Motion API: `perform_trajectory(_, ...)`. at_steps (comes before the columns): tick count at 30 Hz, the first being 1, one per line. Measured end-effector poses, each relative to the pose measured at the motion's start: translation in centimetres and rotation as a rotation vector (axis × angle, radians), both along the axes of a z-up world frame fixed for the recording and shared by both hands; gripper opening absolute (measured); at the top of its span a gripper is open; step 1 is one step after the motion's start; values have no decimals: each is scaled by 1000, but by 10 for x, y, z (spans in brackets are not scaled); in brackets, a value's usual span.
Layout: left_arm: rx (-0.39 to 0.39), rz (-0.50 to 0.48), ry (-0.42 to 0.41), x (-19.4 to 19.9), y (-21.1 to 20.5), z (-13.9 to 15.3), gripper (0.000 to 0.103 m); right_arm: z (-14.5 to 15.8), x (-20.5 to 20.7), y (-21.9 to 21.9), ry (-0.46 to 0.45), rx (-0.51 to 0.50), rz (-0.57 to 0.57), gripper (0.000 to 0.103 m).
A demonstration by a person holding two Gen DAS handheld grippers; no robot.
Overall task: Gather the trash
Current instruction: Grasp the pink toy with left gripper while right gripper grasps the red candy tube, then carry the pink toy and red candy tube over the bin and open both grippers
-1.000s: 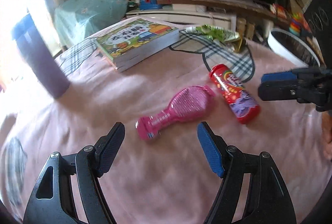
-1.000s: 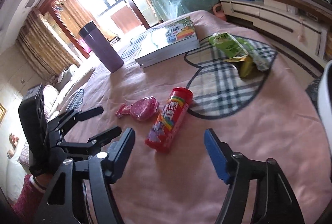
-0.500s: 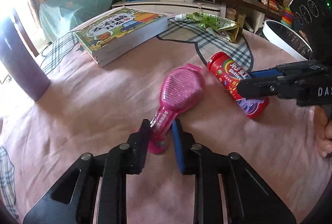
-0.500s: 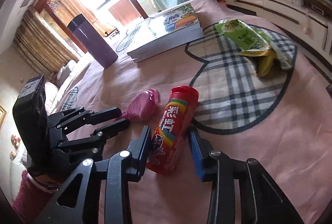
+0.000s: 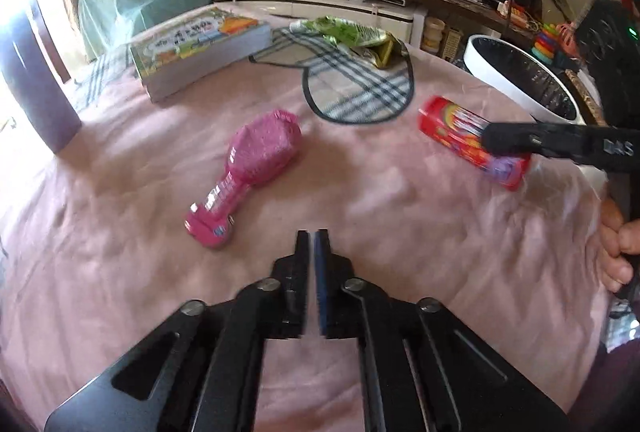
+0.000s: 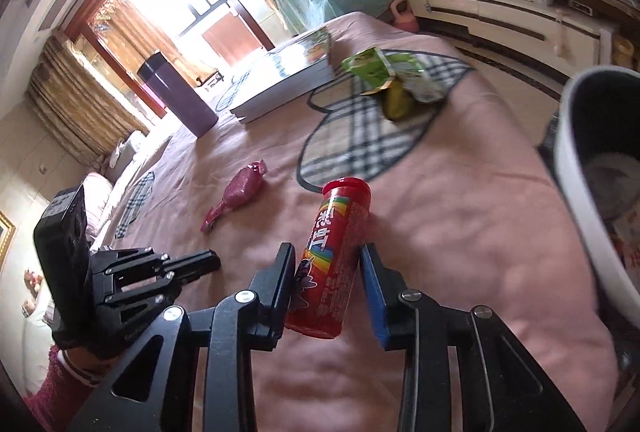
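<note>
A red candy tube (image 6: 332,264) stands tilted between the pads of my right gripper (image 6: 328,252). Its jaws are closing and both pads press its sides. From the left wrist view the same tube (image 5: 452,127) lies under the right gripper's fingers (image 5: 508,141), close to the white bin (image 5: 520,79). My left gripper (image 5: 313,236) has its jaws closing to a thin slit with nothing between them. A pink plastic bottle (image 5: 248,167) lies free on the pink cloth just ahead and left of it. A crumpled green snack bag (image 5: 352,33) rests on the plaid patch farther back.
A thick picture book (image 5: 200,39) and a purple tumbler (image 5: 32,83) stand at the back left. The white bin's rim (image 6: 576,167) rises at the table's right edge. A low TV cabinet (image 6: 500,11) runs behind. A person's fingers (image 5: 616,236) hold the right gripper.
Both grippers went from wide open to closed. The left closed around the pink bottle's neck, then drew back without it. The right closed on the red tube and carried it rightward toward the bin.
</note>
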State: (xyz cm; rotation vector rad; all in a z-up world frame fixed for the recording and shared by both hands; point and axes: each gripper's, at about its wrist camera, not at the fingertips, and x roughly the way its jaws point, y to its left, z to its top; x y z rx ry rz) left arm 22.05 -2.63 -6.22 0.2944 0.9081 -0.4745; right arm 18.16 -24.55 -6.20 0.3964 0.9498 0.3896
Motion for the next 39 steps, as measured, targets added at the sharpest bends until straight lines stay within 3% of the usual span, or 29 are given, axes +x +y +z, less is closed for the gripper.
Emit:
perform_trajectory(2,17,20,-18,10,-1,2,45,4,-6,-7,-8,12,-8,33)
perform_trajectory(4,44,49,-51,21,-3,3,63,7,-12,-12,-17,20,-13,31)
perform_trajectory(10,84,91,-29,56,-11,-12,73,9,-15,-14,-29,12,-12,28)
perform_trajectory(12,65,94,-23,61,-11,-13,71,8,-14,-11,-32,-18,-5,28)
perform_trajectory(14,16,85,1,64,-10,-13,40,7,-13,-7,-28,-35,15,30)
perform_trajectory(16,1,84,4,63,-10,-12,30,4,-11,-2,-25,-66,41,32)
perform_trajectory(19,9,93,-3,55,-12,-9,28,-1,-7,7,-22,-111,67,34)
perform_trajectory(23,-40,109,15,39,-9,-6,23,-10,2,14,-6,-149,91,41)
perform_trajectory(24,-53,113,20,35,-9,-6,19,-11,2,15,-3,-152,95,41)
perform_trajectory(25,-62,116,28,29,-9,-6,10,-14,3,16,-1,-158,98,41)
perform_trajectory(27,-77,128,36,19,-10,-6,9,-15,0,16,-8,-175,95,33)
perform_trajectory(31,-118,141,43,0,-15,-4,3,-9,-11,9,-32,-156,87,33)
perform_trajectory(39,-178,140,54,-31,-45,7,3,11,-38,-31,-69,-88,11,33)
